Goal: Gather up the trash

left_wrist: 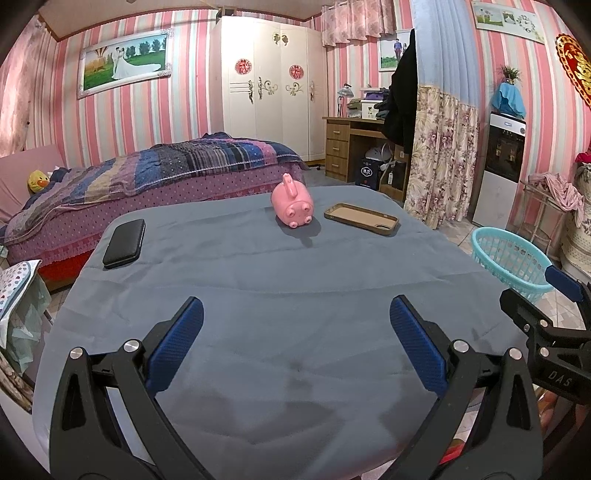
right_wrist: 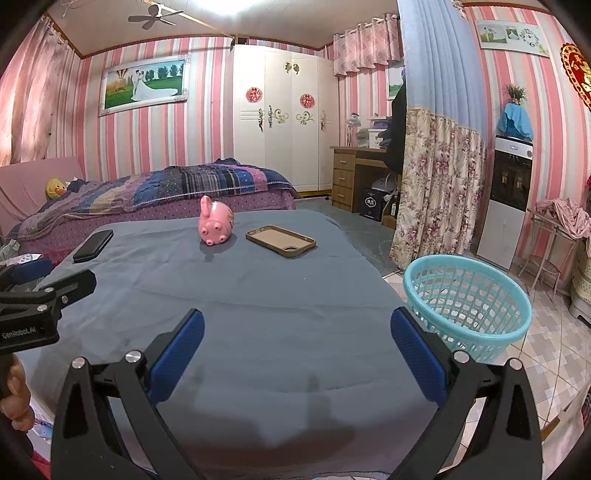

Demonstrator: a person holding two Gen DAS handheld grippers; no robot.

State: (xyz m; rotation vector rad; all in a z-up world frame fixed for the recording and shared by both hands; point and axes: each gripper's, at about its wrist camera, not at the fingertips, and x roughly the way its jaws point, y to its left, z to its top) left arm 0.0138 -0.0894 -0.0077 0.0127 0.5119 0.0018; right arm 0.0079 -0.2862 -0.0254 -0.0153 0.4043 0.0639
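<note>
While both the left gripper (left_wrist: 295, 339) and right gripper (right_wrist: 297, 347) are hovering with jaws spread and empty, a rigid, light-looking pink pig toy (left_wrist: 292, 206) is lying mid-counter (left_wrist: 258, 288), probably best pinched across its body, the turquoise basket (right_wrist: 467, 302) waiting beside.

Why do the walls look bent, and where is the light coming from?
Both views are fisheye, so the striped walls bow outward and the corners go black. In the right wrist view, a bright glare sits on the ceiling near the fan. In the left wrist view, the pink pig casts a soft shadow toward the camera.
</note>
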